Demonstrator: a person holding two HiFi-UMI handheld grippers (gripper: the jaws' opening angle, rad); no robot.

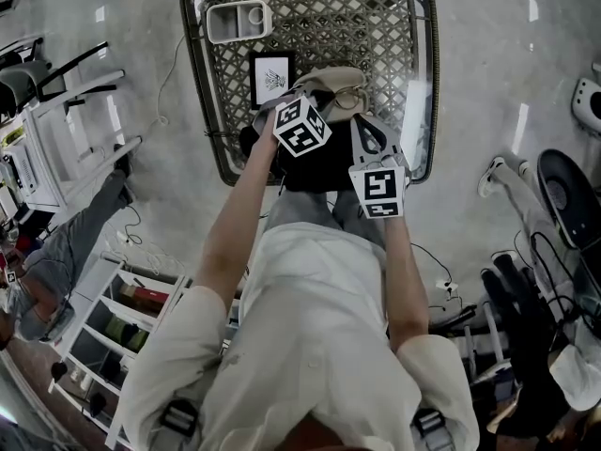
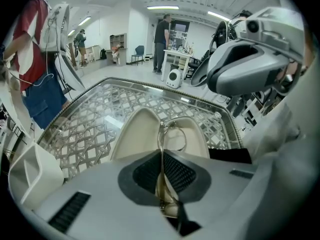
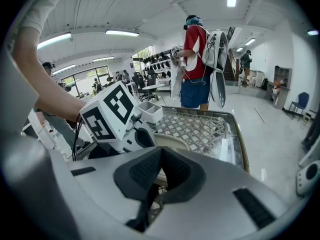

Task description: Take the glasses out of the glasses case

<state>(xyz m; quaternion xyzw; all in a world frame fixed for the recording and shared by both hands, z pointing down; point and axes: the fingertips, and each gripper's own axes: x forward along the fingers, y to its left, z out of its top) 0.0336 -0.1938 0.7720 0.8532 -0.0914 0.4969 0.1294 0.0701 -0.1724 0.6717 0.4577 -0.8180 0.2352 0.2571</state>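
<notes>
An open cream glasses case [image 2: 142,134] lies on the glass-topped lattice table [image 2: 85,129]. Thin metal-framed glasses [image 2: 172,136] stand up out of it. In the left gripper view my left gripper [image 2: 161,171] is shut on the frame of the glasses, with one lens ring showing beyond the pads. In the head view the case [image 1: 331,78] and glasses [image 1: 349,100] lie just past both marker cubes, with the left gripper [image 1: 324,109] over them. My right gripper [image 3: 161,156] has its pads together close beside the case [image 3: 167,143]; I cannot tell whether it pinches anything.
A white tray [image 1: 238,19] and a framed card [image 1: 270,78] sit on the table's far left part. The table's metal rim [image 1: 200,92] runs all round. A black item [image 1: 315,169] lies at the near edge. A person in a red shirt [image 3: 196,49] stands beyond the table.
</notes>
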